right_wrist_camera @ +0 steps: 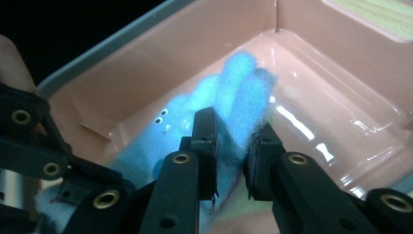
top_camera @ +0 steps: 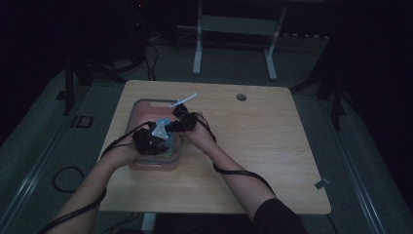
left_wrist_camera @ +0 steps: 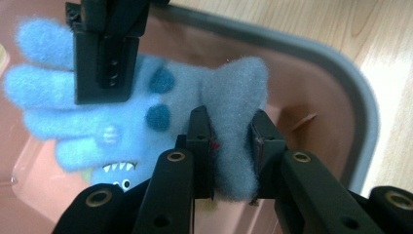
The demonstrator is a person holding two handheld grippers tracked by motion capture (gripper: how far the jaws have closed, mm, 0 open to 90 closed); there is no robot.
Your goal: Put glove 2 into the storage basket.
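A fuzzy blue glove (left_wrist_camera: pixel 146 112) with dark blue spots, small white teeth and little eyes hangs over a pink bin (left_wrist_camera: pixel 302 92) with a grey rim, held at two places by the two tools. In the left gripper view, the left tool (left_wrist_camera: pixel 233 146) rises from the bottom of the frame with its jaws closed on the paler cuff end of the glove, the fabric bunched between the pads at the centre of the frame. The right tool (left_wrist_camera: pixel 104 58) comes down from the upper left of the same view and clamps the glove near its fingers, which stretch toward the left edge. In the right gripper view, the right tool (right_wrist_camera: pixel 233 151) grips a bright blue fold of the glove (right_wrist_camera: pixel 195 112) at the centre of the frame, with the glossy inside of the bin (right_wrist_camera: pixel 316 87) behind it and the left tool (right_wrist_camera: pixel 44 151) at the lower left. In the high view, the scene is dim: the bin (top_camera: pixel 141 109) sits on the left part of the wooden table (top_camera: pixel 272 146), and both hands meet above it, the left tool (top_camera: pixel 151 141) just left of the right tool (top_camera: pixel 182 122), with the glove (top_camera: pixel 161 127) a pale patch between them. A thin white stick-like thing (top_camera: pixel 184 100) lies just above the hands near the bin's far right corner; what it is cannot be made out.
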